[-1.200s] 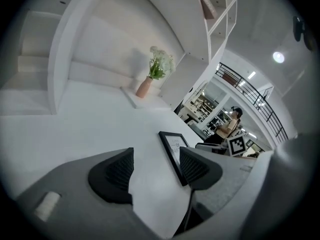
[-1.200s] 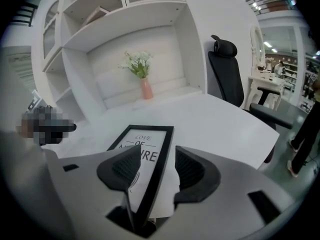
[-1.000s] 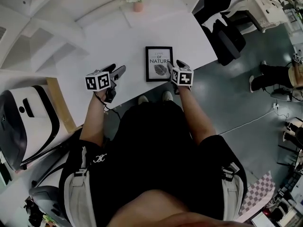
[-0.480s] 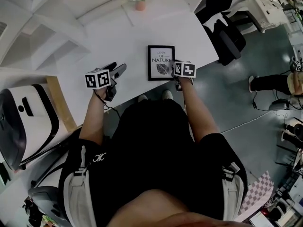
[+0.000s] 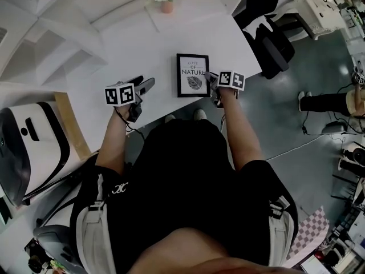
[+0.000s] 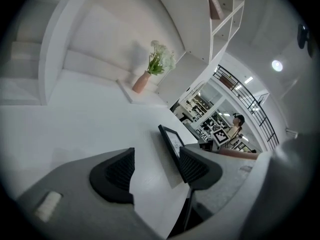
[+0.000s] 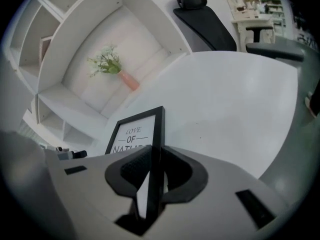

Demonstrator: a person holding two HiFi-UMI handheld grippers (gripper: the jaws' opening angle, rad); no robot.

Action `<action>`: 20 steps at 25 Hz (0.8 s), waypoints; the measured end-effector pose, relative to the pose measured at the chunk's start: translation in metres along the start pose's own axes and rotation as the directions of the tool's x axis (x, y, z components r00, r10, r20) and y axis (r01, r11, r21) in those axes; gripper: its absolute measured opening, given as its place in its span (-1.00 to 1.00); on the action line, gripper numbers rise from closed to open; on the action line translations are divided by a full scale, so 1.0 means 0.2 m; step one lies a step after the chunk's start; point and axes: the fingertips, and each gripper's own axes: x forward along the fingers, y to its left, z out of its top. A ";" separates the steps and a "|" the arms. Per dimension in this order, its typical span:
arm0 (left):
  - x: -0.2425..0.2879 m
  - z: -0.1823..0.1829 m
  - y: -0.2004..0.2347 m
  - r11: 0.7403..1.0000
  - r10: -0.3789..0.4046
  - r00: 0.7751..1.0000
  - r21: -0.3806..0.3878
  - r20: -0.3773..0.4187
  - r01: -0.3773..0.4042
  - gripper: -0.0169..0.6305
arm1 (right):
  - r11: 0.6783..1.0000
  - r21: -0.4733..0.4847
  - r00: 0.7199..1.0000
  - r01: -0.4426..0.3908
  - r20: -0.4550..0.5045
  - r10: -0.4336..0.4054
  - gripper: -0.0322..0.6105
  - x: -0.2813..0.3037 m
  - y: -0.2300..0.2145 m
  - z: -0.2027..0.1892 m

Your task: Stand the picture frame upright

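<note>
Frame: black rectangular picture frame with a white leaf print lies face up on the white table, centre of the head view.
Right jaws: my right gripper is closing on the frame's lower right edge; that edge sits between my pads, which touch it on both sides.
Left jaws: my left gripper stands wide apart with nothing between, left of the frame.
Far edge: pink vase of white flowers, top of the view.

The white table carries a black picture frame.
</note>
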 end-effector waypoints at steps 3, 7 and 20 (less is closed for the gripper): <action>0.04 -0.03 -0.03 1.000 -0.014 1.000 -0.001 -0.019 0.014 -0.05 | 0.996 0.069 0.999 -0.049 0.001 0.049 -0.67 -0.01 -0.02 -0.01; 0.08 -0.03 -0.06 0.999 -0.030 0.999 -0.027 -0.022 0.029 -0.05 | 0.996 0.063 0.998 -0.059 -0.012 0.060 -0.67 -0.01 -0.02 -0.01; 0.40 -0.03 -0.21 0.964 -0.164 0.984 -0.224 -0.066 0.145 -0.07 | 0.996 0.048 0.996 -0.070 -0.050 0.073 -0.67 0.00 -0.01 0.00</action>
